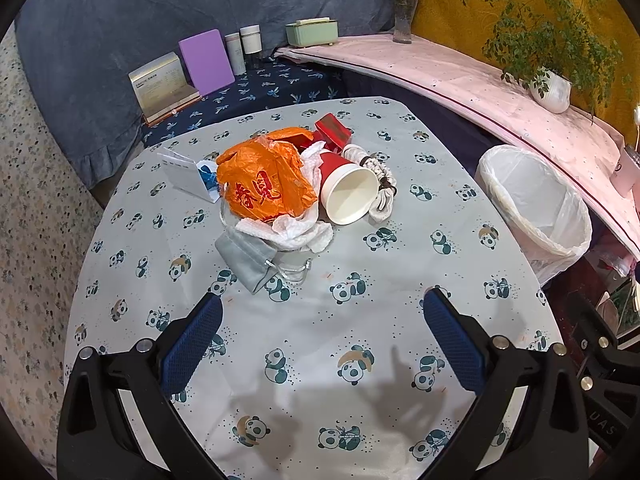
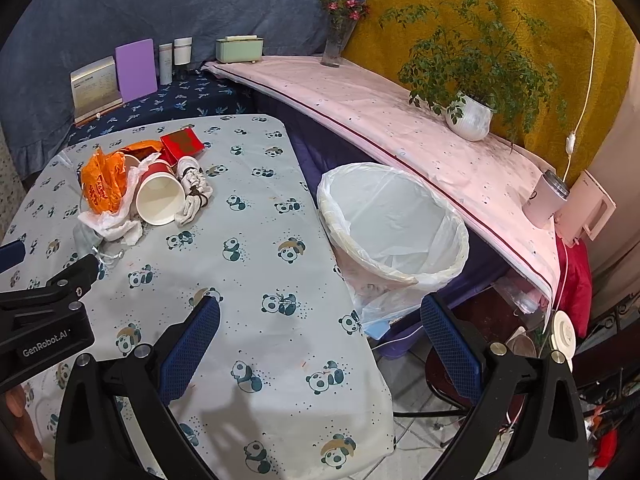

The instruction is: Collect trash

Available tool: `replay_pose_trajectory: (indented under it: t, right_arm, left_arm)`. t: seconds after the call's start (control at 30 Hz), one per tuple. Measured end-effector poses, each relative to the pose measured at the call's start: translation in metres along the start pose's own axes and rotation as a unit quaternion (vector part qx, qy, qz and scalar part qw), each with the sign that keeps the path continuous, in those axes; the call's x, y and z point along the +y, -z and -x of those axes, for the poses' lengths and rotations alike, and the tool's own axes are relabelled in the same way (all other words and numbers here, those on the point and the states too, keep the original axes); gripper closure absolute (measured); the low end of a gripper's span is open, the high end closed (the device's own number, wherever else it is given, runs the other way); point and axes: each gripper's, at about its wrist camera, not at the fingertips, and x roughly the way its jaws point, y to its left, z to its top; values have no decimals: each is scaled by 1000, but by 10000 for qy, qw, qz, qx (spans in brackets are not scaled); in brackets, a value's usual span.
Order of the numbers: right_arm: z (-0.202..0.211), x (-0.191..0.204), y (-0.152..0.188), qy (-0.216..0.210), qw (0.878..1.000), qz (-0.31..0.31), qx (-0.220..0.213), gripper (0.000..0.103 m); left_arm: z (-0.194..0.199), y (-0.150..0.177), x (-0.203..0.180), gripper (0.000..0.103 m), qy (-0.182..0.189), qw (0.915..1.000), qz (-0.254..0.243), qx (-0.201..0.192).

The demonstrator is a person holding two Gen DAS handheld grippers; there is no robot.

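— Orange crinkled plastic bag (image 1: 264, 180), red paper cup (image 1: 348, 192) tipped on its side, white crumpled tissue (image 1: 296, 232): heaped mid-table, all touching. White-lined round bin (image 1: 536, 208) just beside the table edge.

— Left gripper (image 1: 323, 298) and right gripper (image 2: 320, 301)?

— Both spread wide, holding nothing.

— Risks?

— Probably snagging tissue along with bag, nudging the cup into a roll, dropping light scraps short of the bin.

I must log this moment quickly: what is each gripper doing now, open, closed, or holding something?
Left gripper: open, holding nothing, above the table.
Right gripper: open, holding nothing.
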Motion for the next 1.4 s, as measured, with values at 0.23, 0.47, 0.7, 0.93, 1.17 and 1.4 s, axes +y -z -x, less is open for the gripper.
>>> replay_pose_trajectory:
  t: [0.23, 0.47, 0.7, 0.93, 1.17, 1.4]
  right_arm:
    - [0, 0, 0, -6, 10000, 1, -4, 7]
    - [0, 1, -1, 12, 10000, 10, -22, 7]
    - [0, 1, 0, 5, 10000, 9, -29, 7]
    - [1, 0, -1, 36, 10000, -28, -43, 7]
    - [0, 0, -1, 49, 10000, -46, -43, 7]
    - [0, 0, -1, 52, 10000, -47, -44, 7]
  left_arm:
    - [1, 0, -1, 7, 35, 10000, 4, 4]
    - [2, 0, -1, 7, 55, 10000, 18, -34]
    - [2, 1, 1, 7, 62, 10000, 32, -27]
    - [2, 0, 2, 7, 72, 10000, 29, -23]
    - [1, 1, 2, 7, 75, 10000, 32, -14]
    - [0, 2, 3, 7, 76, 10000, 38, 7]
